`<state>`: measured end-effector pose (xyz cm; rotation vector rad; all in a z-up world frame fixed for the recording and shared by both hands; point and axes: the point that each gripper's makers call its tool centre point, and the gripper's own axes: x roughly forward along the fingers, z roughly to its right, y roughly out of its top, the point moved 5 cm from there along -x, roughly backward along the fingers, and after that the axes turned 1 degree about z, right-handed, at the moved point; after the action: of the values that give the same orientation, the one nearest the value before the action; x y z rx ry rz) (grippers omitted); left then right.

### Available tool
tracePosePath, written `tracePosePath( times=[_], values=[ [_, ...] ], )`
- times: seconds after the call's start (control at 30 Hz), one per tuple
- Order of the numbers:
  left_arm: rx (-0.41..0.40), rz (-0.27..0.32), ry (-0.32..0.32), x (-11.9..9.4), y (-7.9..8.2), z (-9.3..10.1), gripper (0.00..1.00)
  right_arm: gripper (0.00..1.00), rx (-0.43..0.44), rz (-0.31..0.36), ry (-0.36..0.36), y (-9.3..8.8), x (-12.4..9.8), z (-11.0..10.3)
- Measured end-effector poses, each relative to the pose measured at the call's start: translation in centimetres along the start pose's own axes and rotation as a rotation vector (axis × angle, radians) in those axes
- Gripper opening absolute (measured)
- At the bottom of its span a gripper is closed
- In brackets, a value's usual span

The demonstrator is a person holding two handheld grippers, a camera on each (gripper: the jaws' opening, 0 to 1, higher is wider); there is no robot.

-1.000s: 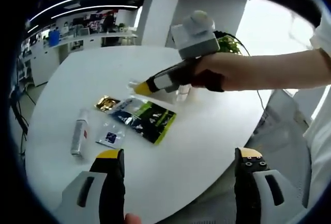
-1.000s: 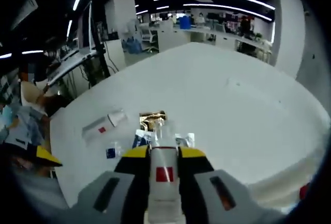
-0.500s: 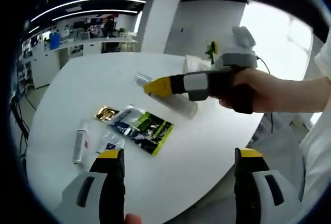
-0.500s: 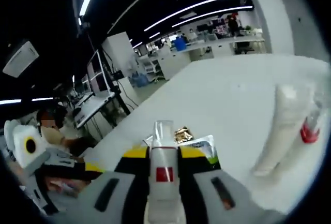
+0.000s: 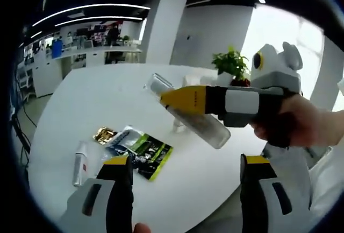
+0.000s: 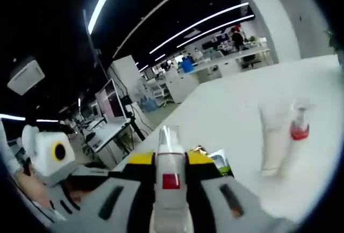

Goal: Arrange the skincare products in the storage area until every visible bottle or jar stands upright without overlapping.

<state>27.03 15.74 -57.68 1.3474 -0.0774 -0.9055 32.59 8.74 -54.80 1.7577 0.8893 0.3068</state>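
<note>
Right gripper (image 6: 170, 160) clamps a clear, red-labelled bottle (image 6: 170, 176) above the table (image 6: 236, 120).

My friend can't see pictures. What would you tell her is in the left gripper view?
The right tongs hold a clear bottle tilted above a white round table. Below lie a green-and-black packet and a small white tube.

I see a clear, glossy plastic bottle (image 5: 191, 115) clamped in my right gripper (image 5: 185, 99), whose jaws look like matt yellow and black plastic. The table (image 5: 91, 101) is smooth matt white. The sachets: shiny gold foil (image 5: 104, 134), glossy printed film (image 5: 141, 151).
</note>
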Motion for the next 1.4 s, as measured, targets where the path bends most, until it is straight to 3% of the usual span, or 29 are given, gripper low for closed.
tracePosePath(
  times=[0.5,0.8,1.03,1.23,1.4],
  values=[
    [0.053,0.018,-0.014,-0.3,0.9,2.7,0.8,0.2,-0.045,0.091,-0.008,0.5,-4.0,-2.3],
    [0.077,0.002,-0.02,-0.1,0.5,3.9,0.83,0.2,-0.054,0.123,-0.036,1.0,-6.5,-1.7],
    [0.089,-0.009,-0.002,0.0,0.3,3.6,0.8,0.2,-0.045,0.146,-0.067,1.6,-8.2,-0.4],
    [0.107,0.022,-0.093,0.5,1.1,6.2,0.77,0.2,-0.034,0.156,-0.081,1.7,-8.3,-0.2],
    [0.095,0.035,-0.116,1.4,1.5,7.4,0.76,0.2,-0.071,0.148,-0.052,1.8,-8.0,-1.0]
  ],
)
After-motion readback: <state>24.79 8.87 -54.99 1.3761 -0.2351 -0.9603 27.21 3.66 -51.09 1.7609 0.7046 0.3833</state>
